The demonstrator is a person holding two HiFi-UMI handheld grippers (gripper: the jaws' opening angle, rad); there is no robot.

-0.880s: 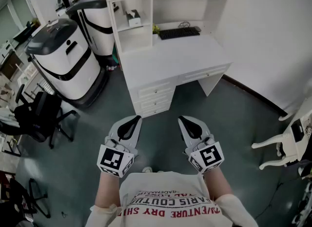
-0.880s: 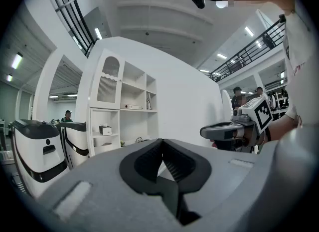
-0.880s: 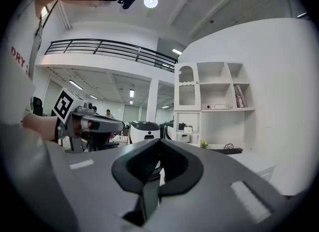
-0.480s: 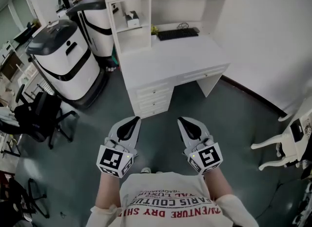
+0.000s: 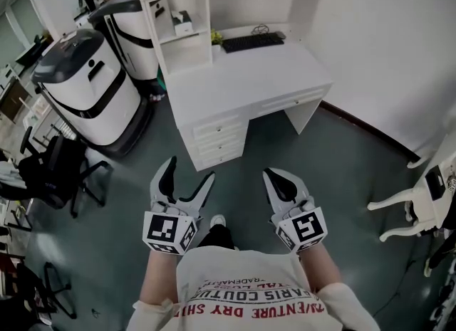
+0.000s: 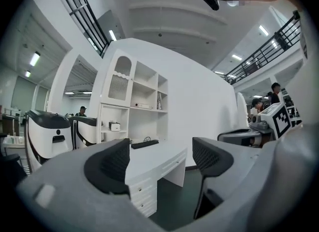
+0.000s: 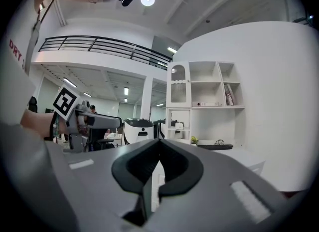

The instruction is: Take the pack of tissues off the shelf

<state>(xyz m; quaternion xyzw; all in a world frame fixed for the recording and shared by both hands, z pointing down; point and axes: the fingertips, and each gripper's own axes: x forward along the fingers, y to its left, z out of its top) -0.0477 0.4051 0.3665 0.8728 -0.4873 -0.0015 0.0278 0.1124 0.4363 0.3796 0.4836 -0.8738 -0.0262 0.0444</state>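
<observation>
The pack of tissues (image 5: 182, 23) is a small white box in the left cubby of the white shelf unit (image 5: 187, 45) at the back of the white desk (image 5: 242, 84). It also shows small and far off as the tissue box (image 6: 115, 126) in the left gripper view and as the tissue box (image 7: 179, 125) in the right gripper view. My left gripper (image 5: 191, 168) is held low in front of the desk, well short of it, open and empty (image 6: 159, 158). My right gripper (image 5: 271, 175) is beside it, shut on nothing (image 7: 158, 148).
A black keyboard (image 5: 251, 42) and a small plant (image 5: 216, 36) lie on the desk. Two large white machines (image 5: 92, 87) stand left of the desk, with a black office chair (image 5: 57, 169) nearer. A white chair (image 5: 420, 201) is at the right, by the wall.
The left gripper's jaws have gone from shut to open. The desk has drawn slightly nearer and shifted left in the head view. The right gripper stays shut.
</observation>
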